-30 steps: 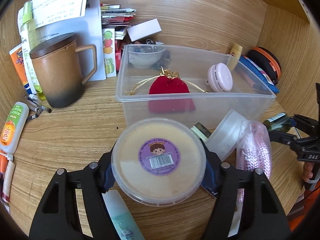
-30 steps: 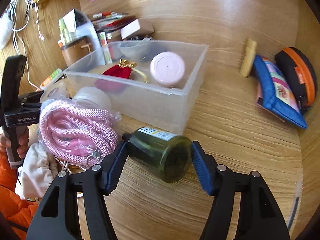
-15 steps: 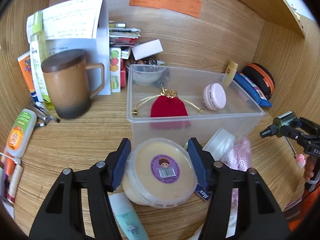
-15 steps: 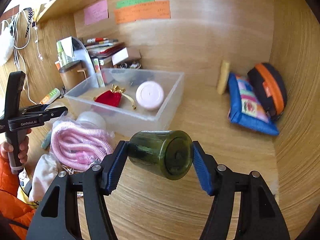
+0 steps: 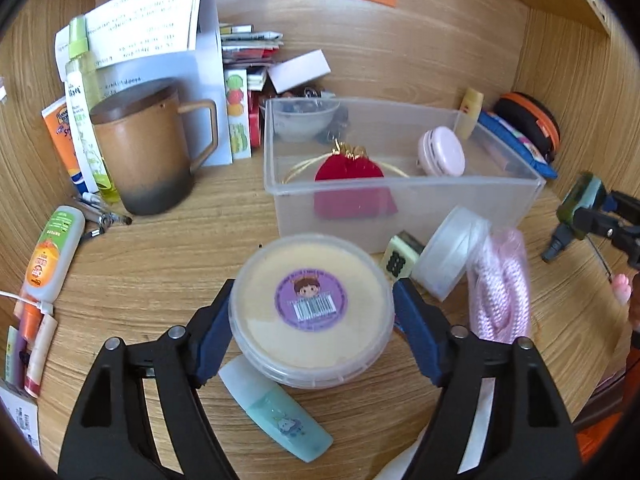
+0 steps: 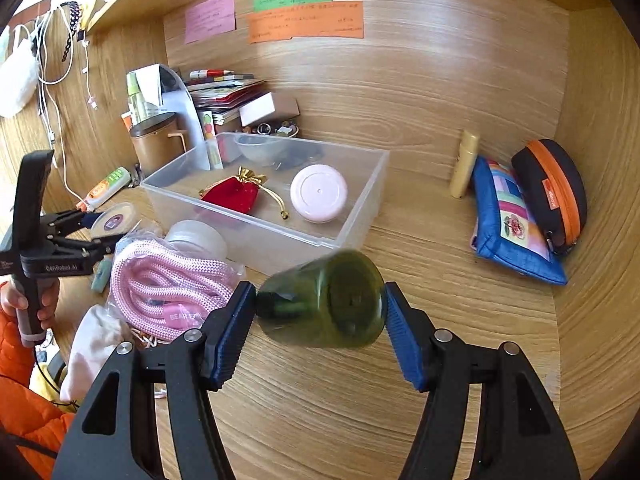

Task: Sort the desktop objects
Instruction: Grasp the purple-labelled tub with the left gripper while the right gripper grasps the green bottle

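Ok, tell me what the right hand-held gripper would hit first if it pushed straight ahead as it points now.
Probably the clear plastic bin, at its near right corner; the held green bottle would touch first, though depth is unclear.

- Wooden desk [image 6: 440, 360], walled at back and sides.
- Clear bin [image 5: 400, 200] lies at the centre.
- Brown mug [image 5: 148, 148] stands at 9 o'clock of the bin, apart from it.
- Sunscreen tube [image 5: 60, 136] and spray bottle [image 5: 82, 92] stand at 9 o'clock of the mug.
- White bottle [image 5: 50, 256] lies at 7 o'clock of the mug.
- Teal tube [image 5: 280, 416] lies at 6 o'clock of the bin.
- Clear jar [image 5: 452, 252] and pink rope [image 6: 168, 284] lie at the bin's front wall.
- Yellow tube [image 6: 464, 164], blue pouch [image 6: 516, 228] and black case [image 6: 556, 188] sit at 3 o'clock of the bin, well apart from it.
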`<state>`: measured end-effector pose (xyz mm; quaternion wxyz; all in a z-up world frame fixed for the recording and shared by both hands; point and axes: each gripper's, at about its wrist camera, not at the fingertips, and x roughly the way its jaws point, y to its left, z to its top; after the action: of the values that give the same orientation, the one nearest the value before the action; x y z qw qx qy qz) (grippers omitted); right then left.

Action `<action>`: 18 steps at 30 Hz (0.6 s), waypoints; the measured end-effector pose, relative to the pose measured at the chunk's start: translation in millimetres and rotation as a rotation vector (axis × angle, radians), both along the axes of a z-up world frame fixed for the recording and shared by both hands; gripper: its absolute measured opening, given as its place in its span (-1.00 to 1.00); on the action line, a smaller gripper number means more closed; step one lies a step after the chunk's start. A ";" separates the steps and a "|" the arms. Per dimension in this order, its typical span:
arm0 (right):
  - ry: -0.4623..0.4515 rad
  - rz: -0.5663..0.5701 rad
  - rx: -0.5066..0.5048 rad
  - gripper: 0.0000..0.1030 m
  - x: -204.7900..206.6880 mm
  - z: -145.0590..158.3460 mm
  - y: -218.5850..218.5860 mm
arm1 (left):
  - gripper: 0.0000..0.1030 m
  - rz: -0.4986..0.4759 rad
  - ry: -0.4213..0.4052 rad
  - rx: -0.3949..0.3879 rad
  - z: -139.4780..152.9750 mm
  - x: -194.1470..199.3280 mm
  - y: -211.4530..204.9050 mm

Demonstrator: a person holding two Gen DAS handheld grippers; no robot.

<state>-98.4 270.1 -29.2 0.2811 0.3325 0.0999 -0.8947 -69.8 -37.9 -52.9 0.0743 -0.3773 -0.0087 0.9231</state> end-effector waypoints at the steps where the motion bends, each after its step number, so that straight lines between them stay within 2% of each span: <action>1: 0.000 0.001 -0.003 0.10 -0.2 0.7 -0.6 | 0.46 0.001 -0.001 0.000 -2.2 -0.1 0.3; 4: -0.001 0.008 -0.004 0.00 -0.8 2.1 -3.3 | 0.35 0.020 0.003 0.000 -5.8 -2.4 -1.7; 8: -0.024 -0.005 0.032 0.00 -4.6 -6.0 -8.6 | 0.35 0.024 0.010 0.015 -6.1 -1.6 -2.9; 11: -0.077 -0.012 0.031 0.01 -7.3 -15.9 -6.5 | 0.35 0.024 0.011 0.013 -6.3 -2.3 -2.0; 15: -0.107 -0.036 0.045 0.38 -10.9 -29.1 -5.5 | 0.35 0.035 0.008 0.034 -6.4 -4.4 -2.4; 18: -0.158 -0.031 0.052 0.39 -20.1 -43.1 -10.9 | 0.35 0.034 0.011 0.072 -5.5 -6.3 -4.4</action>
<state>-118.5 259.2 -72.3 0.2656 0.4110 0.0956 -0.8668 -76.0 -42.4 -58.4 0.0722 -0.3692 -0.0478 0.9253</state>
